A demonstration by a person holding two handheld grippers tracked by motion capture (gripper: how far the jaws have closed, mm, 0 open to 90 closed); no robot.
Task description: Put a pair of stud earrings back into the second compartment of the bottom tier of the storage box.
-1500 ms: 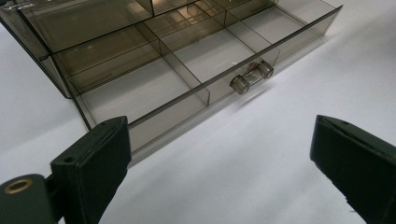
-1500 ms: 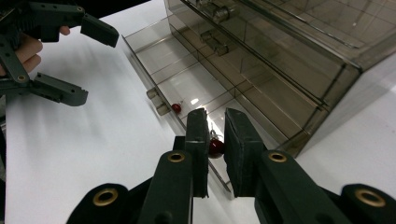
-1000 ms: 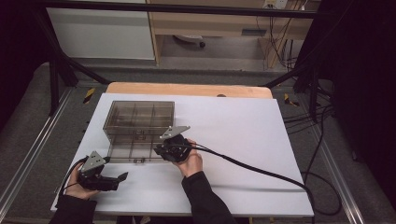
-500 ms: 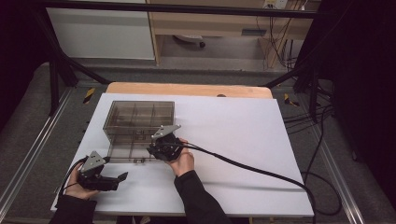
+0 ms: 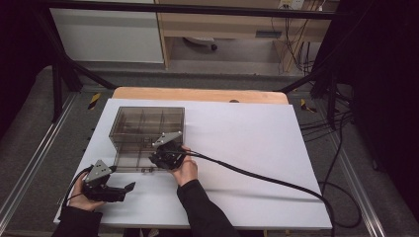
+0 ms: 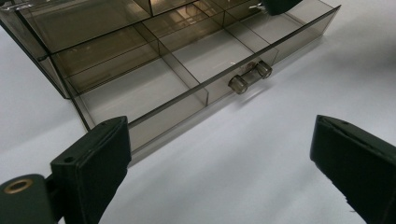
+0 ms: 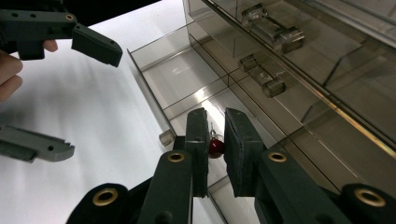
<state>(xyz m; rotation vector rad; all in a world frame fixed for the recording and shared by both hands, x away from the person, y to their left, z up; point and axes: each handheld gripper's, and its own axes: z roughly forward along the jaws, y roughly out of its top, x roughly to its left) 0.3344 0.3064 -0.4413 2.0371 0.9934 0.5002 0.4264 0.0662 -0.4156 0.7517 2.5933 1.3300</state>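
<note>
From the high view, a smoky clear plastic drawer box (image 5: 147,133) sits on the white table (image 5: 257,148), right gripper (image 5: 165,157) at its front, left gripper (image 5: 129,187) nearby, spread wide. The left gripper view shows bare drawer compartments (image 6: 154,70). In the right gripper view, nearly closed jaws pinch a small red bead (image 7: 215,147) over the pulled-out drawer.

I think I am working in a lab or test room. A table (image 5: 257,143) with a white top stands inside a black metal frame (image 5: 64,74). Black cables (image 5: 341,163) lie on the grey floor (image 5: 29,143). Behind the table I see a plain wooden shelf (image 5: 222,24) with more wires (image 5: 296,49) hanging down.
</note>
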